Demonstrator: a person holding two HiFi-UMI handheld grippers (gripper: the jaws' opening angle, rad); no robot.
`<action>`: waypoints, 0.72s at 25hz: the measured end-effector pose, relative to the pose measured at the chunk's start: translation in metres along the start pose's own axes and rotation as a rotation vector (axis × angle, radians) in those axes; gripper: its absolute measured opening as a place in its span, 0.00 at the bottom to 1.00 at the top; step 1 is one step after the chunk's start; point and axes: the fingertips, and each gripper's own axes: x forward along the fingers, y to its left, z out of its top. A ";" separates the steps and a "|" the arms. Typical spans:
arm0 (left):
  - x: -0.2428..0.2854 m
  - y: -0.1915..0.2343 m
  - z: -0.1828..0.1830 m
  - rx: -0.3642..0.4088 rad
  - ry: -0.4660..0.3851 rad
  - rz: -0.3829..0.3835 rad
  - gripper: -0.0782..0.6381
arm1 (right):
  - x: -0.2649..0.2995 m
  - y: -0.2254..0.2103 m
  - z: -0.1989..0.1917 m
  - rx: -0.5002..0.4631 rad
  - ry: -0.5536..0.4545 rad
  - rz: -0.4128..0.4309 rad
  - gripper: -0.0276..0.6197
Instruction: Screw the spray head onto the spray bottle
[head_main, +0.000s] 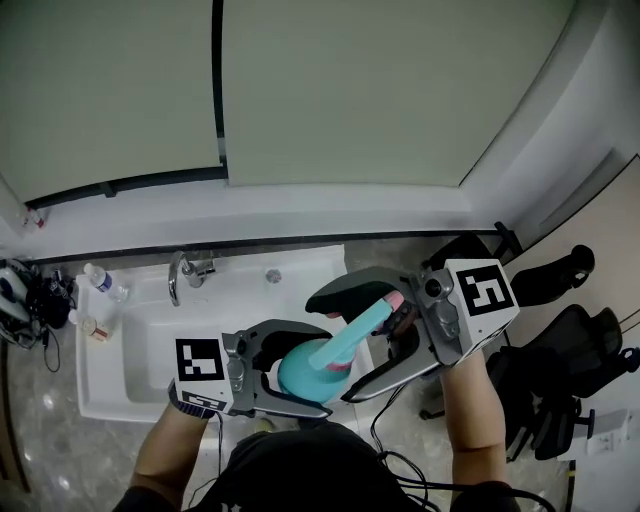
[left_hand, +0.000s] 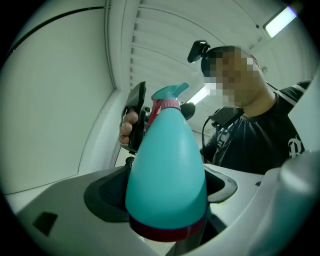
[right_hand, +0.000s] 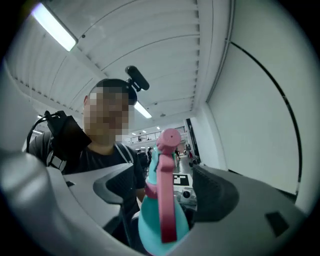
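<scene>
Clamping the spray bottle (head_main: 303, 375) at lower centre, the left gripper (head_main: 322, 372) grips firm. The right gripper (head_main: 330, 345) gapes wide around the spray head (head_main: 385, 303), pads off. It looks seated; next, close and twist to confirm.

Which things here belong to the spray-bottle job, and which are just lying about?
Job: spray bottle, spray head, left gripper shut on the bottle, right gripper open around the head.
Lying about: sink, faucet, small water bottle, office chairs.
</scene>
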 end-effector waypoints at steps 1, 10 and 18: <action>0.000 -0.001 -0.003 0.001 0.014 -0.008 0.69 | 0.008 0.002 -0.004 -0.006 0.040 0.019 0.60; -0.009 0.014 -0.010 0.023 0.046 0.071 0.69 | 0.019 -0.006 -0.011 -0.101 0.139 -0.093 0.24; -0.034 0.078 -0.014 0.149 0.124 0.558 0.69 | -0.013 -0.076 -0.026 -0.044 0.176 -0.647 0.24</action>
